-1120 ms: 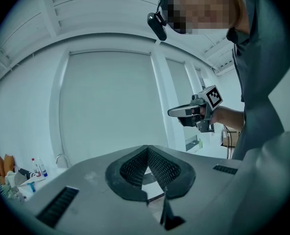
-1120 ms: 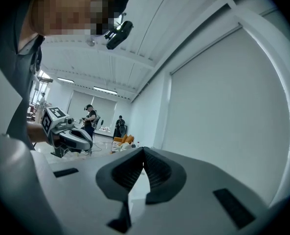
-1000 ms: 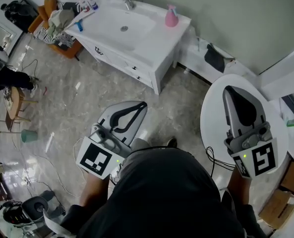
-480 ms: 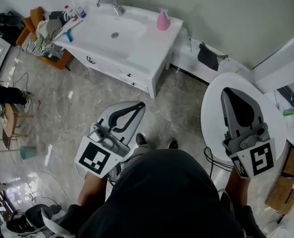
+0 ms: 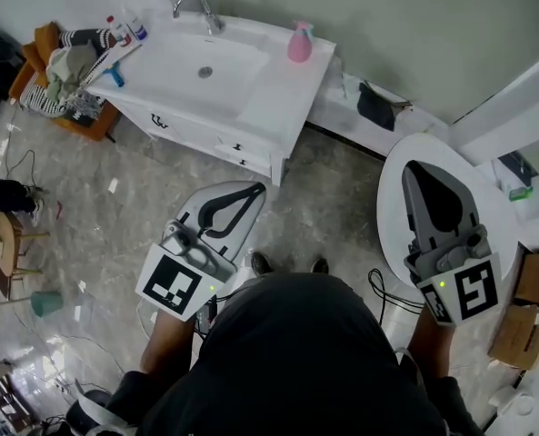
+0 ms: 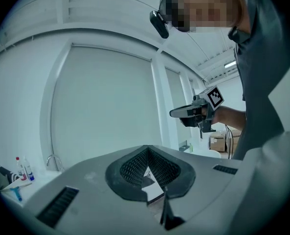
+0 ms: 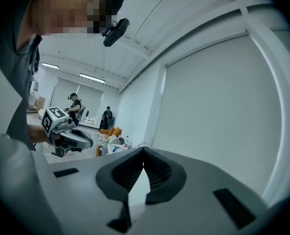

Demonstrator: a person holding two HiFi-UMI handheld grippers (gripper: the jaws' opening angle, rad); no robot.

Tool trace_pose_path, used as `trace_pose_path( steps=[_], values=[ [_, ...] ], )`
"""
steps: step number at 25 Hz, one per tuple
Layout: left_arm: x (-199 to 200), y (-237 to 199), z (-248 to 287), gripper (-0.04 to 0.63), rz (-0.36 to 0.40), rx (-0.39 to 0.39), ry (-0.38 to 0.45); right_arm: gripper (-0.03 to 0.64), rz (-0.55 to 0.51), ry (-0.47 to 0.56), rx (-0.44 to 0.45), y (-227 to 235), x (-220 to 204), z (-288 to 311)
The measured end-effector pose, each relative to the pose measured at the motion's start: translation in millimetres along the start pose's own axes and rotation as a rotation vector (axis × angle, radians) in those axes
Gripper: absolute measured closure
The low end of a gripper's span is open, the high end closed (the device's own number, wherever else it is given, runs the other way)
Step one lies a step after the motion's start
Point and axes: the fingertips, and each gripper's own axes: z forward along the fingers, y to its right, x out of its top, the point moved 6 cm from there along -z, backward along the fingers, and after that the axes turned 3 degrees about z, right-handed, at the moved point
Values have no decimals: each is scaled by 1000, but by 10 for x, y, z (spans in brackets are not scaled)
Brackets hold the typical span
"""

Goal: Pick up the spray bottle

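A pink spray bottle (image 5: 298, 42) stands upright at the right end of the white vanity counter (image 5: 269, 89), beside the basin and tap (image 5: 196, 7). Some small bottles (image 5: 131, 25) stand at the counter's left end, also seen as small bottles (image 6: 22, 168) in the left gripper view. My left gripper (image 5: 258, 189) (image 6: 146, 147) is held level over the floor, well short of the vanity, shut and empty. My right gripper (image 5: 414, 165) (image 7: 144, 150) hovers over a round white table, shut with nothing in it. Each gripper view shows the other gripper off to the side.
A round white table (image 5: 392, 216) sits under my right gripper. Cardboard boxes (image 5: 524, 321) stand at the right. An orange chair heaped with clothes (image 5: 64, 71) is left of the vanity. A dark bag (image 5: 375, 107) lies on a low ledge. Cables trail over the tiled floor (image 5: 114, 216).
Both grippers have been carried toward the vanity with the person. In the head view the vanity and pink bottle have slid left and a little down. Both jaws stayed shut.
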Motion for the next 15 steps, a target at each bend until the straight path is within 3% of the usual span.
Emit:
trace_pose_path(
  steps=[7,15],
  values=[
    [-100,-338,-163,591,-3,-17,28,609,-18,-19,-7,-276,77,284],
    [-186,-474,6,591,-14,-14,4,609,1,-28,0,-83,1,516]
  ],
)
